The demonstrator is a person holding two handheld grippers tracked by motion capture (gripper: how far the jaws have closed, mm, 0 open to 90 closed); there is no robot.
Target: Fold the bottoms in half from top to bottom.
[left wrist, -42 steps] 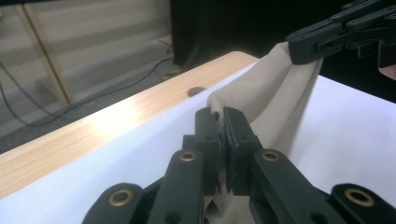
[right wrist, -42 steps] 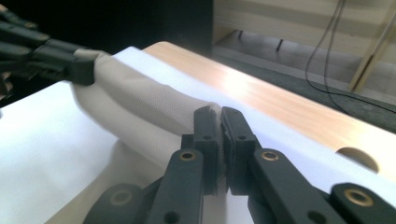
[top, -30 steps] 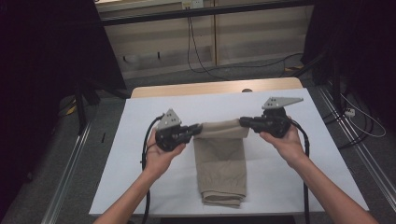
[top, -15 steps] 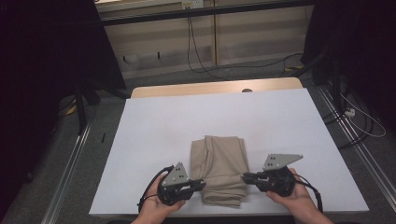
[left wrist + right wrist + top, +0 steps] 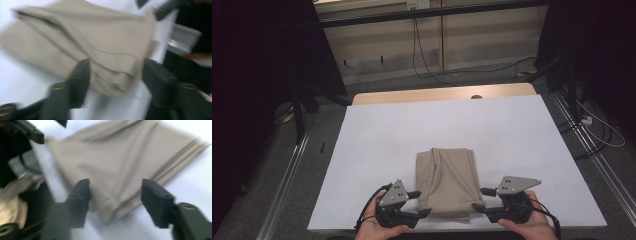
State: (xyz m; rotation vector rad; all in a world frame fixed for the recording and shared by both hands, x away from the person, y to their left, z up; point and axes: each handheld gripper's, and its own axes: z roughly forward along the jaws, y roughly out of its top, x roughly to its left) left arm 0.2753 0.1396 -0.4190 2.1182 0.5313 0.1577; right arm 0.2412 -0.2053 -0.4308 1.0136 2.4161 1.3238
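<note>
A beige cloth (image 5: 446, 182), folded into a short stack, lies on the white table (image 5: 387, 135) near its front edge. My left gripper (image 5: 421, 203) sits at the cloth's near left corner and my right gripper (image 5: 480, 198) at its near right corner. The jaws of both have just been opening. In the left gripper view the cloth (image 5: 95, 37) has a corner lying between the spread jaws of the left gripper (image 5: 117, 82), which do not press on it. In the right gripper view a corner of the cloth (image 5: 125, 157) likewise lies loose in the right gripper (image 5: 117, 197).
A wooden strip (image 5: 437, 94) runs along the table's far edge. Metal rails (image 5: 287, 175) flank the table on both sides, and cables (image 5: 597, 135) lie on the floor at the right. A low cabinet front (image 5: 437, 40) stands behind.
Both grippers pulled the cloth's far end toward the near edge, folding it over itself. Their jaws then went from shut on the cloth to spread, letting it go.
</note>
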